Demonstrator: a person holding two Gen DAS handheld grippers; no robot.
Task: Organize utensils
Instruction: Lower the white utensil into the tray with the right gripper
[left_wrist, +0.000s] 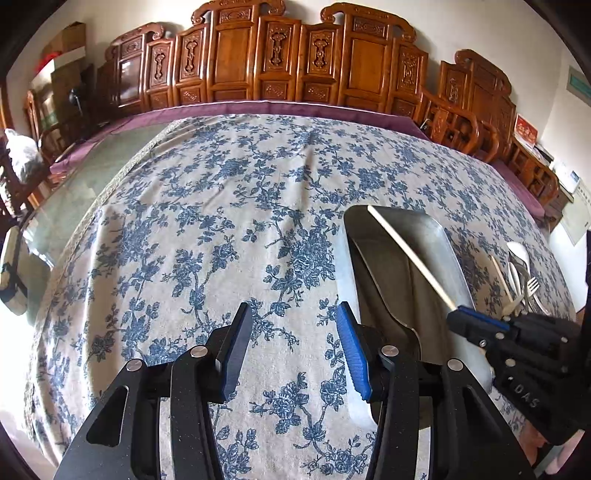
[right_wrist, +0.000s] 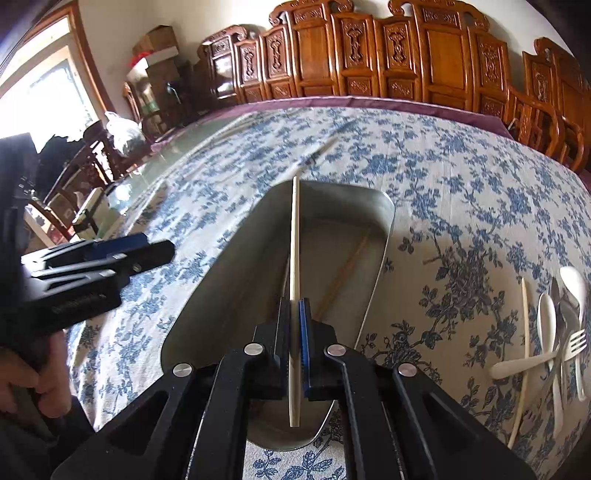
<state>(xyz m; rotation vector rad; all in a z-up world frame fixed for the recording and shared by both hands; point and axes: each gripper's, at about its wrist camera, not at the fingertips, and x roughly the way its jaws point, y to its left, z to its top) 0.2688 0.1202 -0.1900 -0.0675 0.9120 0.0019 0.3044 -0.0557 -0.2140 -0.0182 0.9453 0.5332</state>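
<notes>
A metal tray lies on the blue floral tablecloth. My right gripper is shut on a pale chopstick and holds it over the tray. A second chopstick lies inside the tray. My left gripper is open and empty, over the cloth just left of the tray. To the right of the tray lies a pile of utensils: white spoons, a fork and another chopstick.
Carved wooden chairs line the table's far edge. Bare glass tabletop shows left of the cloth. A thin stick-like object, blurred, lies on the cloth beyond the tray. Boxes stand at the back left.
</notes>
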